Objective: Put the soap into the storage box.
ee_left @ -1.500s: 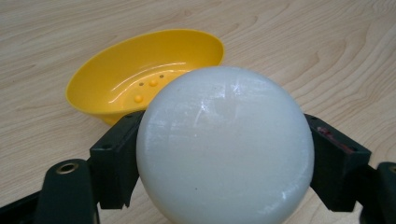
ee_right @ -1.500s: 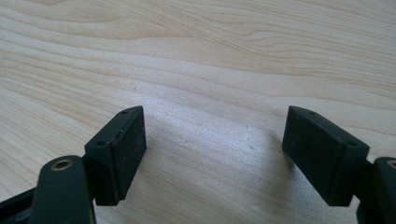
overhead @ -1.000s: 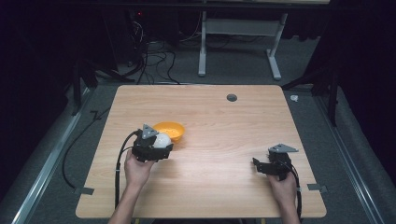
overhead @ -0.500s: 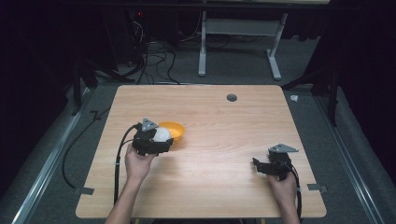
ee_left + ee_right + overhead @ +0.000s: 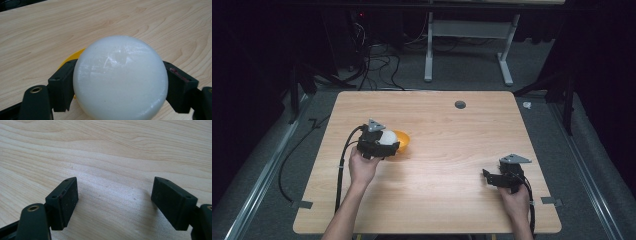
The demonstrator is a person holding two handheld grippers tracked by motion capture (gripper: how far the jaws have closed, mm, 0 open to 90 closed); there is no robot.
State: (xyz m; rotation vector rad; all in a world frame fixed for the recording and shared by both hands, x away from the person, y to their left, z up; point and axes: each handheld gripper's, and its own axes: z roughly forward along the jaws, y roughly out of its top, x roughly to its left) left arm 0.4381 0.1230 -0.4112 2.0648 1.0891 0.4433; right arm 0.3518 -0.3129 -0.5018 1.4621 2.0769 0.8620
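A smooth white plastic ball (image 5: 120,78) is pinched between the two black jaws of the left gripper (image 5: 384,145), and a shallow orange plastic bowl (image 5: 403,140) lies just beyond it toward 1 o'clock, its rim partly hidden under the ball. The right gripper (image 5: 492,179), jaws spread and empty, rests well apart at the wooden table's (image 5: 472,130) 4 o'clock corner.

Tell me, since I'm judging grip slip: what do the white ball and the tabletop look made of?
White ball: likely smooth, slightly translucent plastic, going by its soft glossy highlights. Table: pale wood or wood-look laminate, matte, with visible grain lines.
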